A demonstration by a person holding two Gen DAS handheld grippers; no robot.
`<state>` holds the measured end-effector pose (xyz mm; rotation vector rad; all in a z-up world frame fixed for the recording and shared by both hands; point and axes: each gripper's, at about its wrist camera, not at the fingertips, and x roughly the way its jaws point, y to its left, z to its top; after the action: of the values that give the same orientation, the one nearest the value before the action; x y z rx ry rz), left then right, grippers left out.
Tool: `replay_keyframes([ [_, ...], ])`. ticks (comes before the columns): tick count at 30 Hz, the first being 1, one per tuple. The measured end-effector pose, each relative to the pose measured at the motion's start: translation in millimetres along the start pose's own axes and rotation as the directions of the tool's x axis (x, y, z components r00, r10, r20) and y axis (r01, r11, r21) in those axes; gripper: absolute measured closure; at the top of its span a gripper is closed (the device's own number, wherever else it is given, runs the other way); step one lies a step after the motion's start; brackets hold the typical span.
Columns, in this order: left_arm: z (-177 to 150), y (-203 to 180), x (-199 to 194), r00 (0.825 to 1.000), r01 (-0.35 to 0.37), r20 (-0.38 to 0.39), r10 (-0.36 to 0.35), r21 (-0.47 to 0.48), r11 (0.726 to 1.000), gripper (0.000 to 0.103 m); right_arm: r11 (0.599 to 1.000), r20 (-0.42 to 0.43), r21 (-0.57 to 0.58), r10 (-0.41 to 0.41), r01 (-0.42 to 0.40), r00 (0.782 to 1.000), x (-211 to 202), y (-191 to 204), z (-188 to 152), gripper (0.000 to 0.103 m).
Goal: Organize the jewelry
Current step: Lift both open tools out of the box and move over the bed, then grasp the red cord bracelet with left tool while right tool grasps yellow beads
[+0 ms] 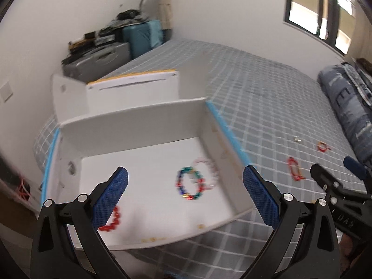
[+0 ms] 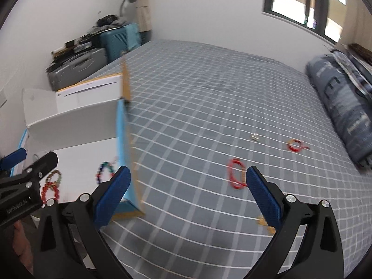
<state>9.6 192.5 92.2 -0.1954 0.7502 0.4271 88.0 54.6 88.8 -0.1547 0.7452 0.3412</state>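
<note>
A white open box point(image 1: 130, 125) lies on the grey checked bed. Inside it rest a multicoloured bead bracelet point(image 1: 190, 183), a pale pink one point(image 1: 209, 169) and a red bead bracelet point(image 1: 114, 220). My left gripper point(image 1: 186, 197) hovers open over the box, holding nothing. On the bed right of the box lie a red cord bracelet point(image 2: 236, 174), a smaller red-orange one point(image 2: 295, 145), small silver pieces point(image 2: 254, 136) and a gold piece point(image 2: 264, 223). My right gripper point(image 2: 188, 196) is open above the bedsheet, its right finger close to the red cord bracelet.
The box lid point(image 1: 132, 86) stands up behind the box. Grey and blue suitcases point(image 1: 121, 46) with clutter sit in the far corner. A folded blue quilt point(image 2: 344, 107) lies along the bed's right side. A window point(image 1: 325, 7) is on the far wall.
</note>
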Motion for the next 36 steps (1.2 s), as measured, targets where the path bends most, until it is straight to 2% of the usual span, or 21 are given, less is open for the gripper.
replay_keyframes([
  [6, 12, -75, -1, 0.997, 0.081, -0.016, -0.08, 0.101, 0.992, 0.006, 0.996, -0.008, 0.06, -0.07, 0.071, 0.997, -13, -59, -15, 0.008],
  [12, 17, -144, 17, 0.985, 0.167, -0.065, -0.158, 0.167, 0.972, 0.006, 0.986, -0.032, 0.11, -0.124, 0.126, 0.992, -15, -109, -31, 0.008],
  [20, 9, -219, 82, 0.96, 0.248, -0.191, -0.206, 0.234, 0.94, 0.006, 0.978, -0.104, 0.145, -0.134, 0.148, 0.986, 17, -150, -60, 0.008],
  [23, 4, -237, 108, 0.949, 0.265, -0.237, -0.206, 0.252, 0.931, 0.006, 0.978, -0.14, 0.15, -0.124, 0.145, 0.982, 36, -161, -72, 0.008],
  [26, -3, -255, 135, 0.952, 0.247, -0.25, -0.175, 0.293, 0.924, 0.006, 0.981, -0.172, 0.15, -0.097, 0.123, 0.98, 53, -167, -82, 0.008],
  [29, -10, -264, 158, 0.946, 0.248, -0.281, -0.163, 0.302, 0.92, 0.006, 0.984, -0.205, 0.152, -0.064, 0.096, 0.977, 69, -171, -91, 0.008],
  [36, -22, -272, 201, 0.949, 0.218, -0.283, -0.137, 0.279, 0.935, 0.006, 0.988, -0.267, 0.145, -0.01, 0.05, 0.964, 100, -171, -110, 0.008],
])
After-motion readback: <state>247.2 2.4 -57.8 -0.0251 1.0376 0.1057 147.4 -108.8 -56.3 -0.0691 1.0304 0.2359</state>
